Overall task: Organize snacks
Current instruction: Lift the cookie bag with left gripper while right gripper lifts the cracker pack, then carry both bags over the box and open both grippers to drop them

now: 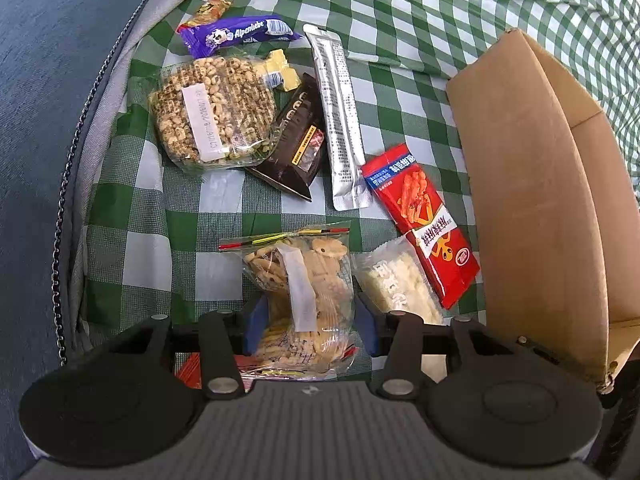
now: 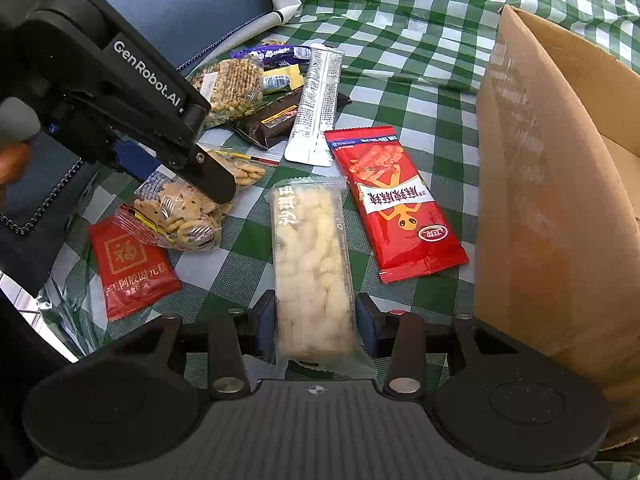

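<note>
Left wrist view: the left gripper (image 1: 306,326) straddles a clear bag of small biscuits (image 1: 304,292), its blue pads beside the bag's edges; whether they press it I cannot tell. In the right wrist view, the right gripper (image 2: 316,322) stands released around the near end of a long pale rice-cake pack (image 2: 312,268), gaps on both sides. Right of that pack lies a red snack packet (image 2: 394,204), and further right a cardboard box (image 2: 552,200). Far left sit a puffed-grain bag (image 1: 212,114), a dark packet (image 1: 294,144), a silver sachet (image 1: 340,120) and a purple candy roll (image 1: 240,34) on the green checked cloth (image 1: 400,20). A small red packet (image 2: 134,268) lies near left.
</note>
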`<state>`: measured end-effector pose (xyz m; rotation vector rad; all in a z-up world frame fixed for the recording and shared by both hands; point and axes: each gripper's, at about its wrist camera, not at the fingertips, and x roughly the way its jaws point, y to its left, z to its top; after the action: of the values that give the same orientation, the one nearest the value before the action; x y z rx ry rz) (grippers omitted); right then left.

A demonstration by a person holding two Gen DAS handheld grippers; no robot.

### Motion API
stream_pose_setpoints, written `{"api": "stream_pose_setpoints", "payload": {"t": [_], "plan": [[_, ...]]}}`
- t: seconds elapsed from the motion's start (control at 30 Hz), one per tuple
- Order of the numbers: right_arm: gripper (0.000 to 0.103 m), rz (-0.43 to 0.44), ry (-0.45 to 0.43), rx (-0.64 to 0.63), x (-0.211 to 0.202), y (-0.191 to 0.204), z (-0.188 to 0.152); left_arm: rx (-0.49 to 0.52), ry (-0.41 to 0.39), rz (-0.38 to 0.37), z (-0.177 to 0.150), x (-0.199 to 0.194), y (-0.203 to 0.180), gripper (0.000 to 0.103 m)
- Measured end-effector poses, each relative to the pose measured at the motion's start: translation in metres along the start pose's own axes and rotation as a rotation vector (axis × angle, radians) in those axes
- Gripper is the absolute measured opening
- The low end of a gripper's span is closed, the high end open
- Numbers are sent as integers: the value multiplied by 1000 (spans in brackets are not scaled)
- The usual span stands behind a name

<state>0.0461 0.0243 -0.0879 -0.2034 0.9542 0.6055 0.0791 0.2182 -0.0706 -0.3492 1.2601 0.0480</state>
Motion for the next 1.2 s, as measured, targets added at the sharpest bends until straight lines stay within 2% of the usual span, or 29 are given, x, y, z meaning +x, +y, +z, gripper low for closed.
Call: {"api": "stream_pose_setpoints", "payload": {"t": [0.47,0.6,0.67,0.83,0.97,1.2], "plan": [[44,3,0,-3,-1,-1,0,-13,-6,1,1,-1,2,52],[38,0,-20,-22,-3,-1,1,-5,2,14,2,3,-2,52],[38,-11,-42,-30,-6,-1,3,10,3,16,2,4,-5,45],[38,-25,-93,-12,-19,-3,7,-3,-63,-10,2,-9,-4,38],[38,-19,-147,23,-40,-9,13,-38,-143,-44,1,-26,0,38],[38,-8,-303,46,-99,-22,36,-23,-295,-69,-1,-53,-12,38]]}}
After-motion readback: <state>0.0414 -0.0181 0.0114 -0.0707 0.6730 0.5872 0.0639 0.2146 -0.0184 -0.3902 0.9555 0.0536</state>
